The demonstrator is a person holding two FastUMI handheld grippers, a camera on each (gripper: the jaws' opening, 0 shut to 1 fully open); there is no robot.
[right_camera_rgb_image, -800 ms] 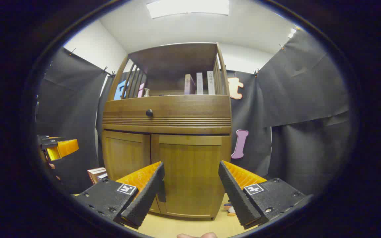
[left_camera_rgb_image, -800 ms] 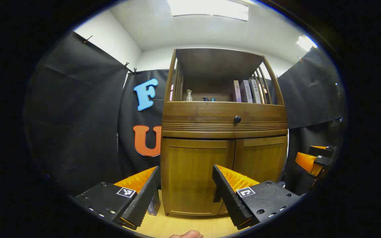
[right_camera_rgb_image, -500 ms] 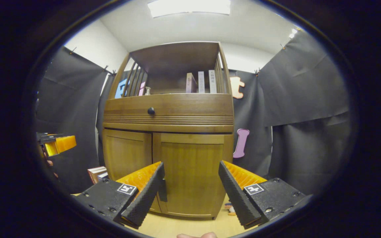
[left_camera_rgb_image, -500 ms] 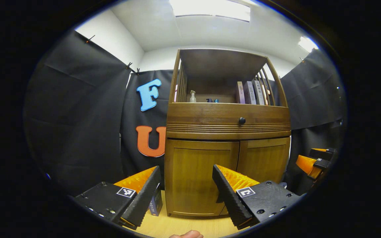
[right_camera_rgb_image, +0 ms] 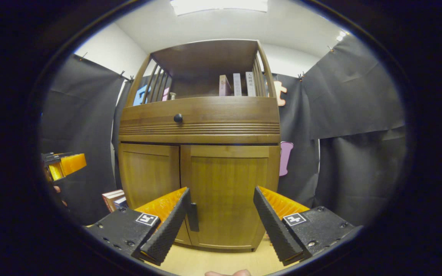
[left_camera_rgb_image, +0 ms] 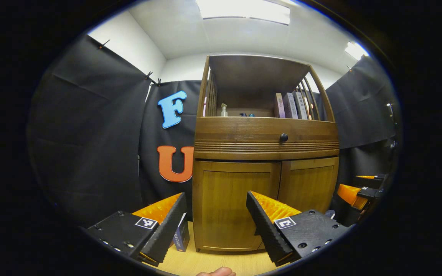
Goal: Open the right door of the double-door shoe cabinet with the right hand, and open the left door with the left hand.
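The brown wooden shoe cabinet (left_camera_rgb_image: 265, 145) stands ahead with both lower doors closed. In the left gripper view my left gripper (left_camera_rgb_image: 215, 226) is open and empty, a short way in front of the left door (left_camera_rgb_image: 230, 203); the right door (left_camera_rgb_image: 308, 184) lies beyond its right finger. In the right gripper view my right gripper (right_camera_rgb_image: 221, 226) is open and empty before the right door (right_camera_rgb_image: 226, 191). That door's dark handle (right_camera_rgb_image: 193, 216) shows just beside the left finger (right_camera_rgb_image: 167, 226). The left door (right_camera_rgb_image: 148, 176) is to the left. Each gripper appears at the edge of the other's view (left_camera_rgb_image: 353, 191) (right_camera_rgb_image: 65, 165).
A drawer with a black knob (left_camera_rgb_image: 284, 137) runs above the doors, and an open shelf with books (left_camera_rgb_image: 292, 105) and bottles tops it. Books (right_camera_rgb_image: 112, 199) lean on the light wooden floor (left_camera_rgb_image: 205, 262) left of the cabinet. Black cloth walls close in on both sides.
Both grippers have come closer to the cabinet, which looks larger now. In the right gripper view the door handle has emerged beside the left finger. Doors stay closed.
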